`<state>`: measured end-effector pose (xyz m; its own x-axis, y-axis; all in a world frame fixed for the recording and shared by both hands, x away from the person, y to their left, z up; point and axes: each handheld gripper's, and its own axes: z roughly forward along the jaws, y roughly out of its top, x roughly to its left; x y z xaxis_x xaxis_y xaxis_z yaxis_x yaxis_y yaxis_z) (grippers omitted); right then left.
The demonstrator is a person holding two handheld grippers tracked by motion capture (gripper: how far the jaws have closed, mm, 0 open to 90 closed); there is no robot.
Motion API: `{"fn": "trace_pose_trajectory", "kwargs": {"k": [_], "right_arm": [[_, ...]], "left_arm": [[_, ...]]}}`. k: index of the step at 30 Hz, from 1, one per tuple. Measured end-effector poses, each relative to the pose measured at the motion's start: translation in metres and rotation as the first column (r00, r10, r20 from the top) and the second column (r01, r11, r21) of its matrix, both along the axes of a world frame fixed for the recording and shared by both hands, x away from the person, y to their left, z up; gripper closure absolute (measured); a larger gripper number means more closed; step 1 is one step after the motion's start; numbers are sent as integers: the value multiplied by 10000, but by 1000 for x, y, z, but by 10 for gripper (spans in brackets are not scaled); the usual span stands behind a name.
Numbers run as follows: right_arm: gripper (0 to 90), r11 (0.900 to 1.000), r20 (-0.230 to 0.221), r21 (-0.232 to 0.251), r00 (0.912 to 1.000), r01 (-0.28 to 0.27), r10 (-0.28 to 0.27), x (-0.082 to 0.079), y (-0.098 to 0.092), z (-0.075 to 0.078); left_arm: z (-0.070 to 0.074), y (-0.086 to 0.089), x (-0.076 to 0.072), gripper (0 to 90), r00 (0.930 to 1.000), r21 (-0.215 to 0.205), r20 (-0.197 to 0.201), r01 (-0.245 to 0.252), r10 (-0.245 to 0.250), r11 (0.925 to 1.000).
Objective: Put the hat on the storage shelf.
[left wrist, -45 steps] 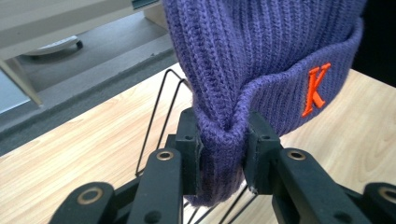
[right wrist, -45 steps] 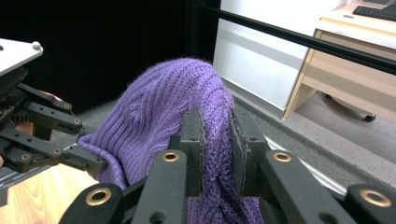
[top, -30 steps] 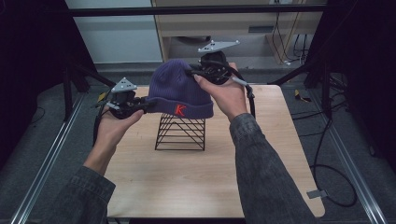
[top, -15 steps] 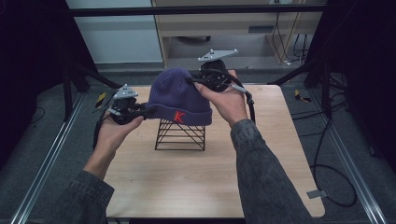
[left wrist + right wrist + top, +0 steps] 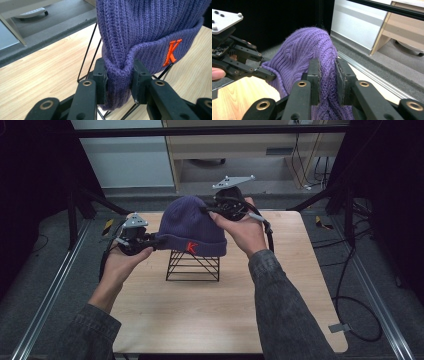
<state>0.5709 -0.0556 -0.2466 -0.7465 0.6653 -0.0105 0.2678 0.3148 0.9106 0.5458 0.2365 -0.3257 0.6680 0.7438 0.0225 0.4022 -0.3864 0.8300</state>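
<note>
Left tool (image 5: 119, 82): clamped on hat (image 5: 192, 222) brim.
Right tool (image 5: 327, 75): clamped on hat crown.
Progress: hat over wire stand (image 5: 193, 266), not yet released.

Both forearms, in dark grey sleeves, are being extended from the near edge toward the middle of the scene. The left hand (image 5: 120, 262) is being held at the left, palm up, wrapped under the left gripper (image 5: 156, 240), whose jaws are being pointed rightward and pressed together on the folded brim of the beanie (image 5: 192, 222); the knit is seen bunched between the pads in the left gripper view. The right hand (image 5: 245, 227) is being held farther and higher, at the right, around the right gripper (image 5: 206, 210), whose jaws are being pointed leftward and pinched on the knit of the crown, a fold squeezed between them.
</note>
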Motion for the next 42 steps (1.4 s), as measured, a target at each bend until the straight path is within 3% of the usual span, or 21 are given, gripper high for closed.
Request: {"fn": "trace_pose_trajectory", "kwargs": {"k": [6,42], "right_arm": [[757,9998,117,-198,9999,60,-58,-1,3,-2],[751,9968,-220,-774,9996,-190,174,-5,6,-19]], "left_arm": [[-5,1,-1,690,10000,-69,-69,-38,38,10000],[-27,4,-3,692,9993,-89,-368,-91,88,9999]]}}
